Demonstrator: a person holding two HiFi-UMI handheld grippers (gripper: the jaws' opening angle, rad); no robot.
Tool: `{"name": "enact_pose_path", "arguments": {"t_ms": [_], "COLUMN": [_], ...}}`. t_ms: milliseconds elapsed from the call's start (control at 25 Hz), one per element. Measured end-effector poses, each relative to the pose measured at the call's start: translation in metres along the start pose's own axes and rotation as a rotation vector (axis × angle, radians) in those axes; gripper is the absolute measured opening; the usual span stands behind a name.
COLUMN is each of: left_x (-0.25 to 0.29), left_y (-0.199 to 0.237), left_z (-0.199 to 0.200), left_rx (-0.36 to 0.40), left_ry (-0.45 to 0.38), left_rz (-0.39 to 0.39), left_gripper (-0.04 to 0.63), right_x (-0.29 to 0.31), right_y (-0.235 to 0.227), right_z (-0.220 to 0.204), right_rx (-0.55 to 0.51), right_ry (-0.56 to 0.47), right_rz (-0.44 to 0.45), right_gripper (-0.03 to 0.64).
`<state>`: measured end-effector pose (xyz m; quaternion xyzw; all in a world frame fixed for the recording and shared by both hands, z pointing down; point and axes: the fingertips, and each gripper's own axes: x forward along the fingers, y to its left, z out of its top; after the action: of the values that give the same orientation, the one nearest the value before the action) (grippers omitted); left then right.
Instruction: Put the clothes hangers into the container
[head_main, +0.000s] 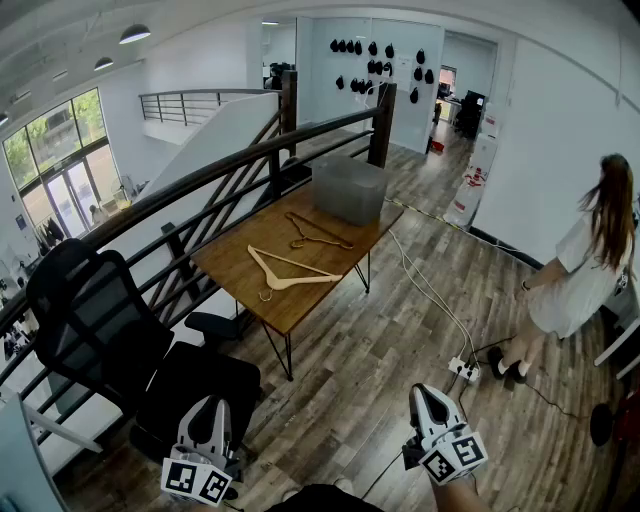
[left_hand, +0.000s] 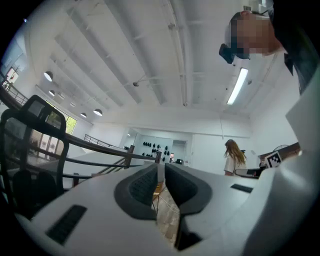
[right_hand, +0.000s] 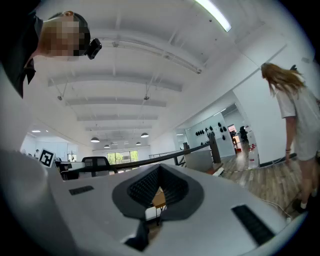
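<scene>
From the head view I see the hangers (head_main: 290, 275) lying flat mid-bench (head_main: 235, 262), with the container (head_main: 348, 188) at the far end. All of it is well ahead of my left tool (head_main: 207, 408) and right tool (head_main: 426, 394), across open wood floor (head_main: 400, 350). The hangers look light, stiff and slick, so I'd pinch a shoulder bar. The left gripper view shows the left tool (left_hand: 160, 181) pressed together on nothing, and the right gripper view shows the right tool (right_hand: 158, 186) the same, empty.
</scene>
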<state>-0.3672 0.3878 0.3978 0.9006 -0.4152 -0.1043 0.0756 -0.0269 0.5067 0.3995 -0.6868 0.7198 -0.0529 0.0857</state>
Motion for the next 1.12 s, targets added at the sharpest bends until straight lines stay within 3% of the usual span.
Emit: {"name": "enact_pose_path", "arguments": {"t_ms": [920,1120], "left_x": [0.011,0.015], "left_y": [-0.029,-0.044], "left_z": [-0.010,-0.016], "left_rx": [0.004,0.005], "left_ry": [0.015,0.035], "left_rz": [-0.032,-0.041], "left_gripper": [0.057,0.183], "right_x": [0.000,-0.006], "right_y": [-0.001,0.000], "right_z": [0.004,0.011], "right_rx": [0.017,0.029], "right_ry": [-0.030,-0.062], "right_rz": [0.040,0.056], "right_gripper": [-0.005,0.154]}}
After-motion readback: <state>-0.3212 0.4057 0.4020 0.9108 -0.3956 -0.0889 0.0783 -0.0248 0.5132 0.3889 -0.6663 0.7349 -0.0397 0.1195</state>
